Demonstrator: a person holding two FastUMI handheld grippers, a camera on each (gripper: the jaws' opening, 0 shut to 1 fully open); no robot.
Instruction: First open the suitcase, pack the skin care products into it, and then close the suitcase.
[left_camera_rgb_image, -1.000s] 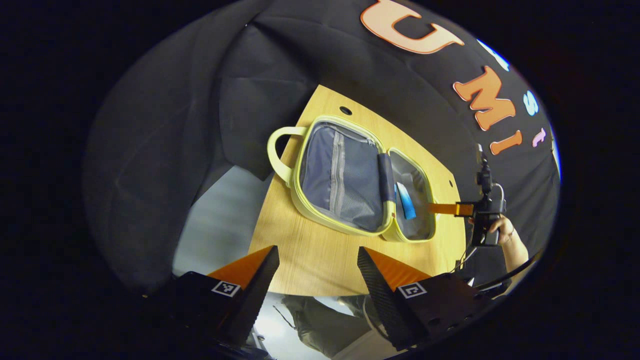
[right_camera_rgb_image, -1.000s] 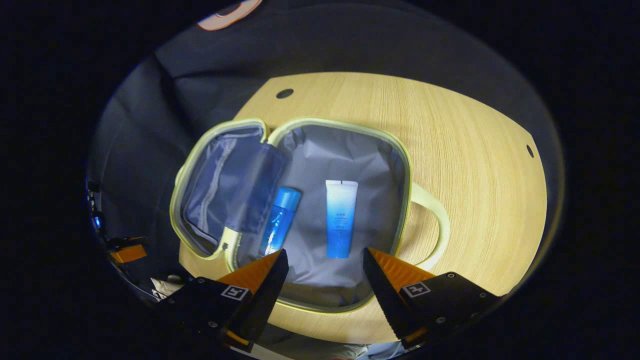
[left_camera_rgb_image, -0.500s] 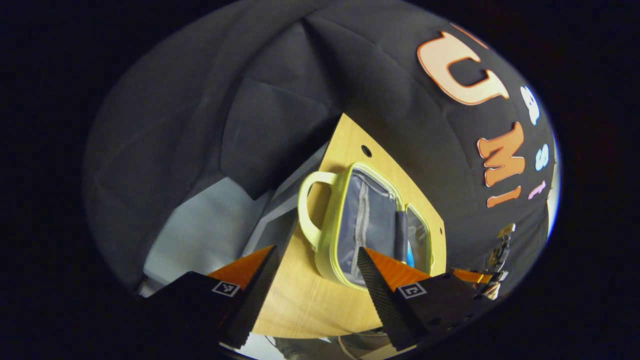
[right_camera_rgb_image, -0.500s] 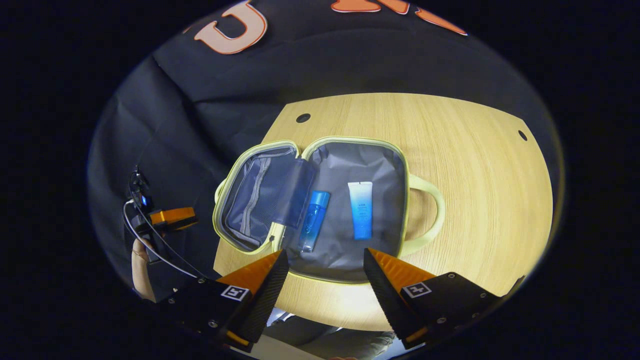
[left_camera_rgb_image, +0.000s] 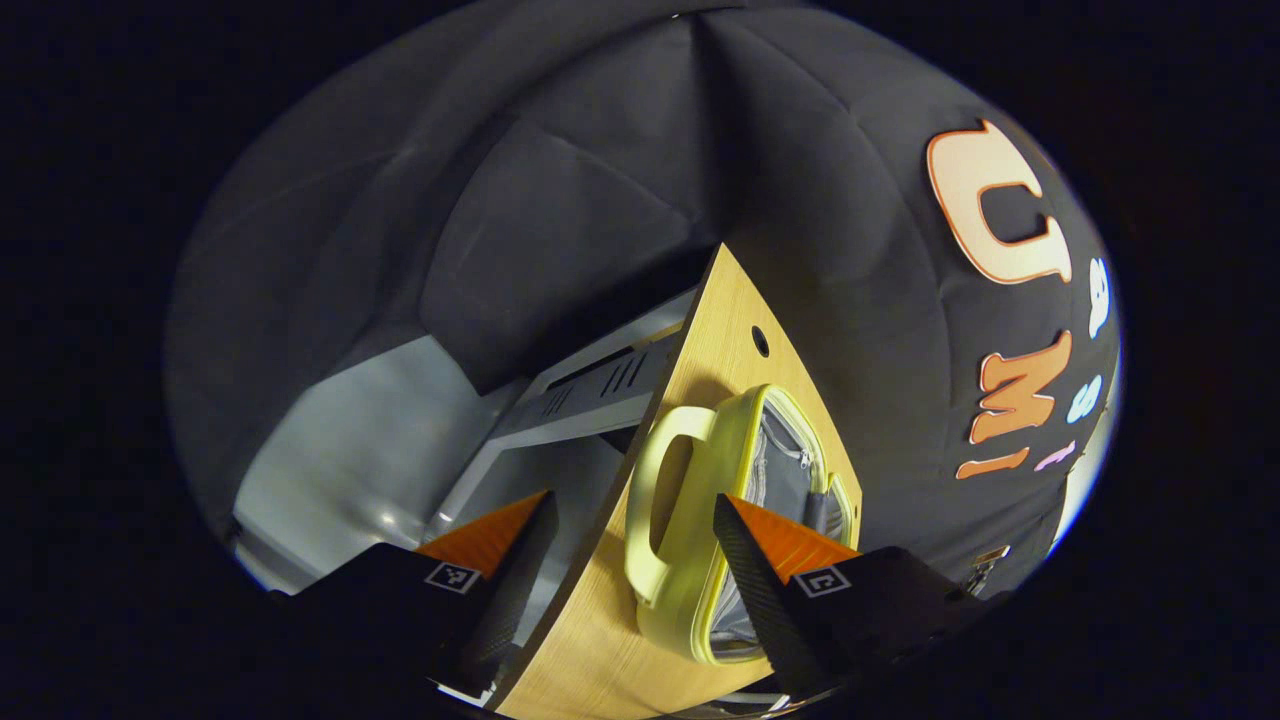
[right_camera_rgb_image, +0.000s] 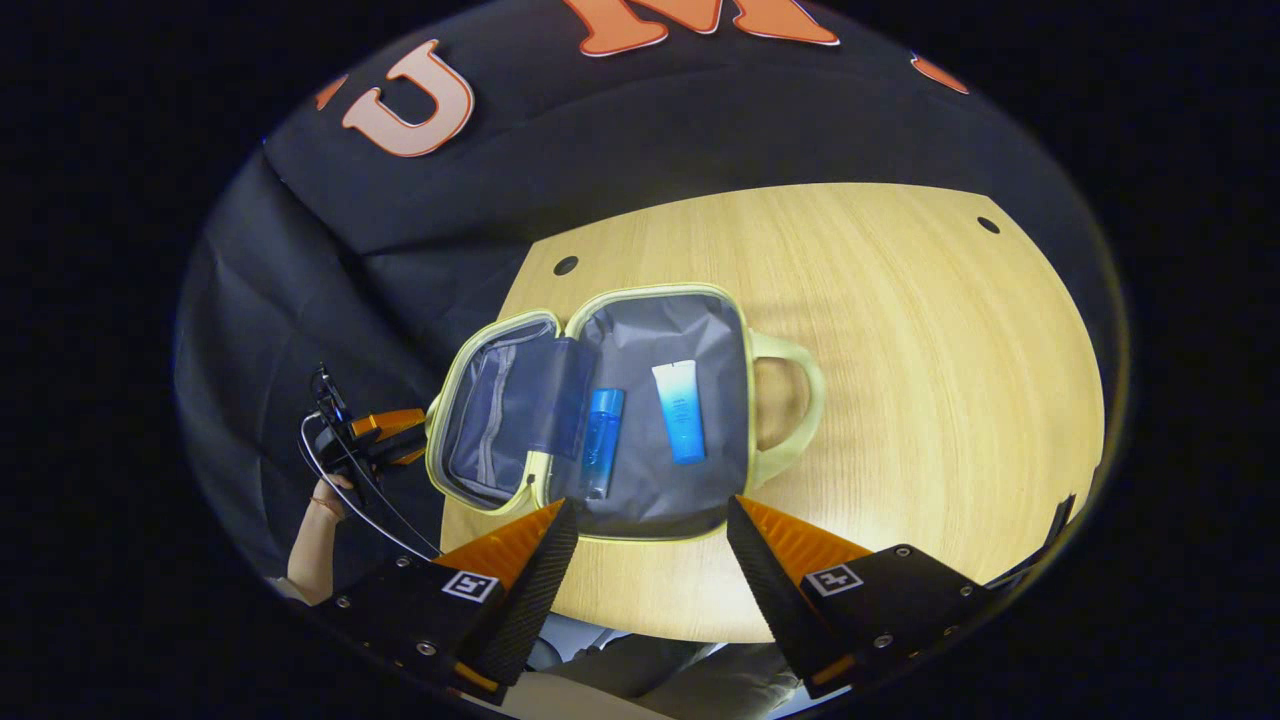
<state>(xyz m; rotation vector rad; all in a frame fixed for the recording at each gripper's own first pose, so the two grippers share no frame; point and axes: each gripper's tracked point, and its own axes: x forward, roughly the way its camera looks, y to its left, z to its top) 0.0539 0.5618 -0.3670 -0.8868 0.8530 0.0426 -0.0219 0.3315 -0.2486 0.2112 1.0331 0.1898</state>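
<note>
A pale yellow-green suitcase (right_camera_rgb_image: 650, 330) lies open on the wooden table (right_camera_rgb_image: 900, 350), its grey-lined lid (right_camera_rgb_image: 500, 420) flat to the left. In the right half lie a blue bottle (right_camera_rgb_image: 602, 440) and a white-to-blue tube (right_camera_rgb_image: 678, 410). My right gripper (right_camera_rgb_image: 650, 515) hangs open above the table's near edge, holding nothing. My left gripper (left_camera_rgb_image: 635, 510) is open, low at the table's side, with the lid's handle (left_camera_rgb_image: 670, 490) just beyond its fingers. From the right gripper view the left gripper (right_camera_rgb_image: 385, 432) sits beside the lid's outer edge.
A hand (right_camera_rgb_image: 325, 500) holds the left gripper with a cable looping off it. The table's edge (left_camera_rgb_image: 610, 600) runs between my left fingers; a grey frame (left_camera_rgb_image: 580, 385) and the floor (left_camera_rgb_image: 340, 440) lie beyond it. A second handle (right_camera_rgb_image: 795, 400) sticks out on the right.
My left gripper has dropped and swung to table level, close to the lid's handle. My right gripper has drawn back and up from the suitcase. Both products lie still.
</note>
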